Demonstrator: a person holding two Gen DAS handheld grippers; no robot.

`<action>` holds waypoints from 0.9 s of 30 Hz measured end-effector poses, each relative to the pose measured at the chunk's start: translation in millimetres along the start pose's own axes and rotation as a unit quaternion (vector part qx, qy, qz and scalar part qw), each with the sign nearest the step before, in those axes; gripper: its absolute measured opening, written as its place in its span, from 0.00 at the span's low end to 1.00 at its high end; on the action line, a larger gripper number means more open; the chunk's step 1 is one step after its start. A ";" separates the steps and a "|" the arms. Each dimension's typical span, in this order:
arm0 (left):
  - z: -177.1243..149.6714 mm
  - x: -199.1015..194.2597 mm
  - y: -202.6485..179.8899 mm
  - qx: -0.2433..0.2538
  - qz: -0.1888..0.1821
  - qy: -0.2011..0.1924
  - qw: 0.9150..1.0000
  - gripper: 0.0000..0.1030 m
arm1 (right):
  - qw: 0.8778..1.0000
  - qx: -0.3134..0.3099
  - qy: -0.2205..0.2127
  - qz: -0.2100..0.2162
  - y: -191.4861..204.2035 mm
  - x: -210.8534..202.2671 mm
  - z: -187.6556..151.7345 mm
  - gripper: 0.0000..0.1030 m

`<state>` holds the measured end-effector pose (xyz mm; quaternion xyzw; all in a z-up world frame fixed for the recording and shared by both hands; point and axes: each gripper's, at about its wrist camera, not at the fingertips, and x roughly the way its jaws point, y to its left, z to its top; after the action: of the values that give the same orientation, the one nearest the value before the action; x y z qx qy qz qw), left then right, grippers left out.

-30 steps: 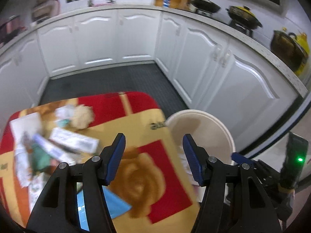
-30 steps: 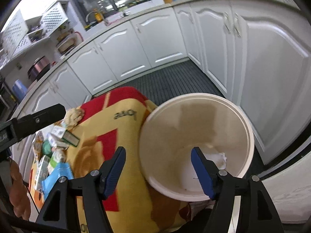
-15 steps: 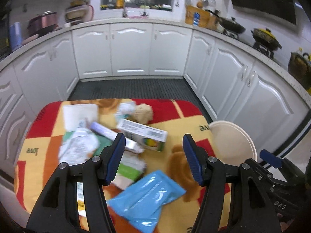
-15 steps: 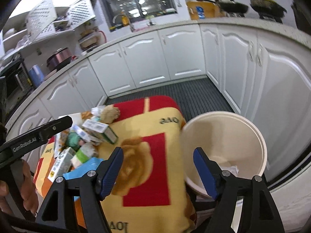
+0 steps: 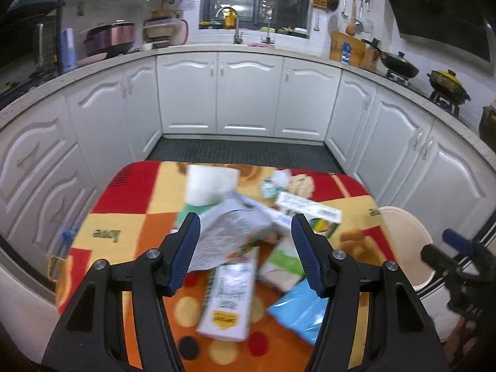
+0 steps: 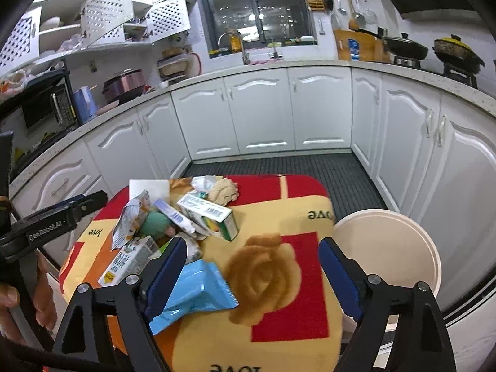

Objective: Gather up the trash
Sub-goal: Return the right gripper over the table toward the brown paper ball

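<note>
- Trash heaped mid-left of the right wrist view on the patterned tablecloth [image 6: 288, 217]: blue wrapper [image 6: 198, 291] nearest, milk carton [image 6: 127, 260] at its left, green-and-white box [image 6: 207, 214] behind, crumpled foil bag [image 6: 133, 217] at upper left of the heap, white napkin [image 6: 148, 187] and beige crumpled wad [image 6: 224, 190] at the far edge.
- Cream bin [image 6: 387, 254] at right of frame, just beside the table edge and lower than the tabletop; likely parked there so items drop in with a short sideways carry.
- Bin interior hidden here, fill level unknown.
- Right gripper [image 6: 251, 272]: jaws have just been opening, now released and wide, nothing between them but bare cloth; blue wrapper lies under the left finger, not clamped.
- Left gripper [image 5: 245, 248]: half spread, empty; foil bag [image 5: 229, 226] and milk carton [image 5: 229, 297] framed between the fingers but below them, no pad contact visible.
- Both grippers pitched down toward the tabletop, side by side; right gripper visible at lower right of the left wrist view, left gripper at mid-left of the right wrist view with a person's hand [image 6: 18, 303] on its handle.
- Judgement: approach to the next pick, bulk of the trash not yet collected.
</note>
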<state>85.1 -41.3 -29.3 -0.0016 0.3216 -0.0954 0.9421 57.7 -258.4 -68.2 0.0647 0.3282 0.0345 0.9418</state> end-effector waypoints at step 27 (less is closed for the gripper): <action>-13.5 15.6 54.9 -0.016 0.018 0.006 1.000 0.58 | 1.000 -0.005 0.013 0.012 16.5 20.0 6.5 0.91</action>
<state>98.8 10.6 -53.0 -0.0104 0.3283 -0.0730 0.9417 77.1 -240.5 -73.0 0.0633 0.3393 0.0487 0.9373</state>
